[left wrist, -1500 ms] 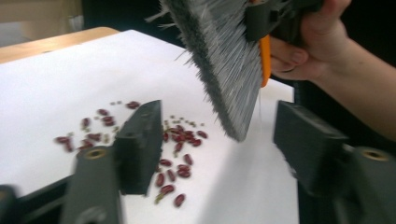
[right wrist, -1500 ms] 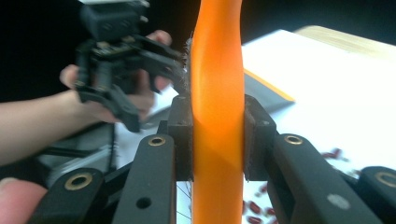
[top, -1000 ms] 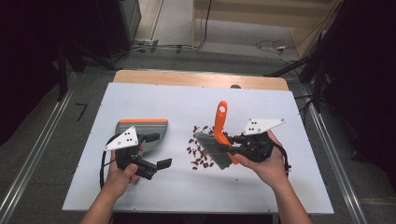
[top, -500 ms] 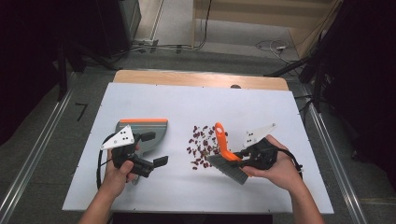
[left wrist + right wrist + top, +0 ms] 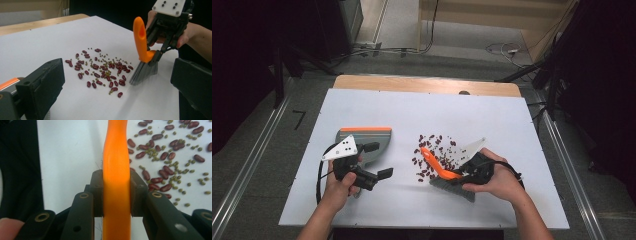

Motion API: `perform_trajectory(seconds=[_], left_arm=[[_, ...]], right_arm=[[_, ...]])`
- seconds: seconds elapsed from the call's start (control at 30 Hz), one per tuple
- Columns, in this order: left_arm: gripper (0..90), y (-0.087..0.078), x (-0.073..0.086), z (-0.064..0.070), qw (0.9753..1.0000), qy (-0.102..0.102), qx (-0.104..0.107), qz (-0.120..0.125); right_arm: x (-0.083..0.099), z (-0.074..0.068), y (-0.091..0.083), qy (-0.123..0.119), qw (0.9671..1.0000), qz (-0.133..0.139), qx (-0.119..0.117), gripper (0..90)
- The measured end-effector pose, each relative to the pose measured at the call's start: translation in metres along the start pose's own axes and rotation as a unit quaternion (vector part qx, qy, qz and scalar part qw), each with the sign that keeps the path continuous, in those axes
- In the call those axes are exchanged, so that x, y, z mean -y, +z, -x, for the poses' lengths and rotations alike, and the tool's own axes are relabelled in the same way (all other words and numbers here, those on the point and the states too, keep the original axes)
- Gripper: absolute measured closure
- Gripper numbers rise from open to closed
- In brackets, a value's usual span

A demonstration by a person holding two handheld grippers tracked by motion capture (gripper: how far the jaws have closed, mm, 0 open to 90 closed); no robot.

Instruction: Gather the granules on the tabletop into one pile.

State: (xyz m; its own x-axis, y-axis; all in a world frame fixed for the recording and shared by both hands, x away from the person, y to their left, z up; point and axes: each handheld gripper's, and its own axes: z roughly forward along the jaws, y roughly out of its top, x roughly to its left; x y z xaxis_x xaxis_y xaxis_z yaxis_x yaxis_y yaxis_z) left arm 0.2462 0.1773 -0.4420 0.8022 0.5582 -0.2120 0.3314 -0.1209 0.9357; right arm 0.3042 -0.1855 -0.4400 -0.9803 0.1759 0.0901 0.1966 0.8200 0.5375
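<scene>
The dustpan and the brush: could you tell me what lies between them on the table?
In the high view, scattered beans lie between the dustpan and the brush, with bare white table nearer the dustpan.

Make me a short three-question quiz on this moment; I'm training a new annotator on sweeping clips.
1. True or false: the right gripper is clamped on the orange plastic handle of the grey-bristled brush.
2. Multiple choice: where does the grey dustpan with the orange edge lie? A) on the white table by the left gripper; B) under the brush bristles; C) on top of the beans.
3. Fill in: two kinds of beans lie scattered on the table, dark red kidney-shaped beans and small ____ ones.

Key: 1 true. 2 A. 3 green.
</scene>
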Motion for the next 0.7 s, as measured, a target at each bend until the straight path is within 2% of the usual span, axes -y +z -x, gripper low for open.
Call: perform_trajectory(seconds=[0.27, 0.57, 0.7], left_arm=[[0.0, 0.0, 0.0, 0.0, 1.0, -0.004, -0.002, 0.001], [0.0, 0.0, 0.001, 0.001, 1.0, -0.004, -0.002, 0.0], [0.0, -0.001, 0.001, 0.0, 1.0, -0.003, -0.003, 0.002]], right_arm=[[-0.009, 0.016, 0.011, -0.003, 0.9999, 0.011, 0.008, 68.7], [-0.022, 0.025, 0.011, -0.002, 0.9981, 0.031, 0.053, 68.8], [-0.023, 0.028, 0.008, 0.008, 0.9975, 0.047, 0.053, 68.8]])
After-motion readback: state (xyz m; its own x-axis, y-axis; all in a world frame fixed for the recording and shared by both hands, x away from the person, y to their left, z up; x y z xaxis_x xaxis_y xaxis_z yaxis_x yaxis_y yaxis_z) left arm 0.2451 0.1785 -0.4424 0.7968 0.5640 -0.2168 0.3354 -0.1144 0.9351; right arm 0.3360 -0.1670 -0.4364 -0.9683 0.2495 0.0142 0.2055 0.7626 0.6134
